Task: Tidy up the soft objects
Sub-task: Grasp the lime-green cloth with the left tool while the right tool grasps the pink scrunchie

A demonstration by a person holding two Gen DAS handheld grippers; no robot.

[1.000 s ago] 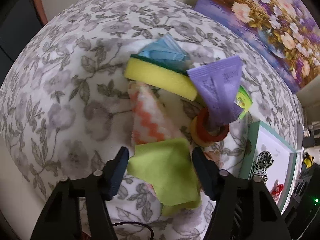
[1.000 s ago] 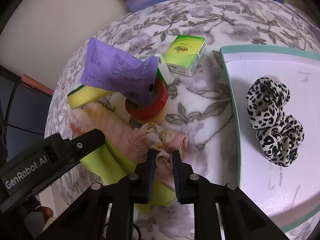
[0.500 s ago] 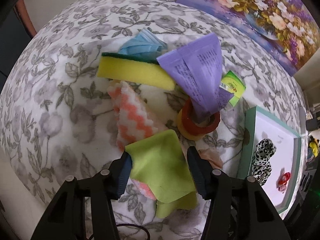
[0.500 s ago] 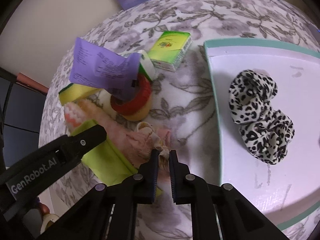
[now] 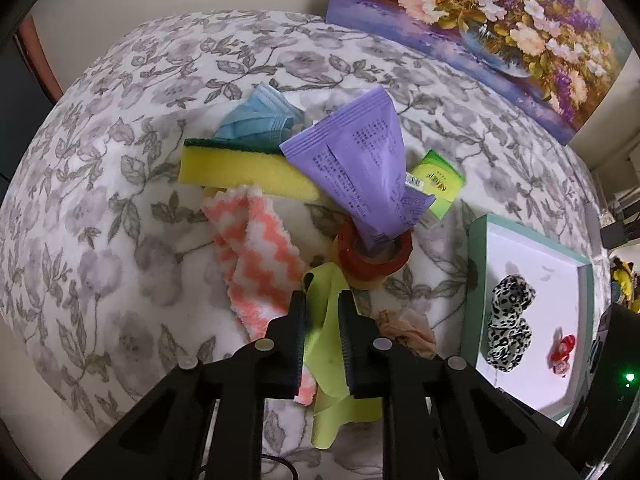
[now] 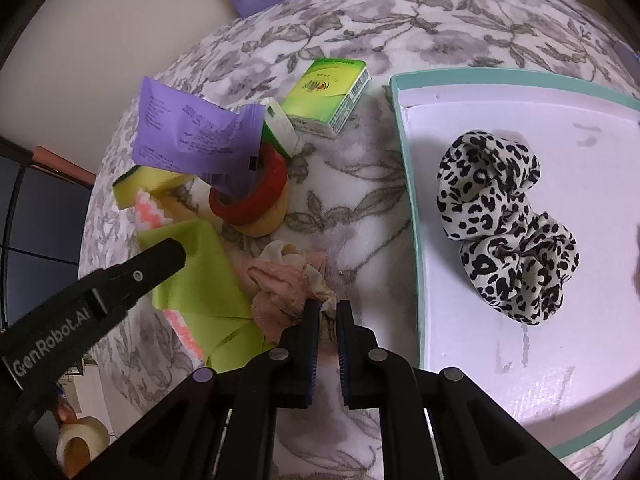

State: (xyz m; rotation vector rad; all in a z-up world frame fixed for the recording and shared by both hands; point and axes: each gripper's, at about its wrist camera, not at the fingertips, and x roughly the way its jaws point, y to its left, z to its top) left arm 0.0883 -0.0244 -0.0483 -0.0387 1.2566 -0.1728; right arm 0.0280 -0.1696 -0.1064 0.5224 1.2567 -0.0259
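My left gripper (image 5: 322, 300) is shut on a lime-green cloth (image 5: 328, 344), bunched up between its jaws; the cloth also shows in the right wrist view (image 6: 200, 276). My right gripper (image 6: 328, 308) is shut on a pink and cream scrunchie (image 6: 286, 284), which also shows in the left wrist view (image 5: 408, 334). A leopard-print scrunchie (image 6: 504, 224) lies in the teal-rimmed white tray (image 6: 408, 216). An orange-and-white zigzag cloth (image 5: 256, 256) lies under the green cloth. A small red soft item (image 5: 562, 350) lies in the tray (image 5: 476, 280).
On the floral tablecloth lie a yellow sponge (image 5: 240, 168), a blue face mask (image 5: 256, 120), a purple packet (image 5: 360, 168) standing in a red tape roll (image 5: 372, 256), and a green box (image 6: 328, 96). A flower painting (image 5: 480, 24) leans at the back.
My left gripper has shut on the green cloth and lifted its edge. My right gripper, shut on the pink scrunchie, has drawn it a little toward the tray.
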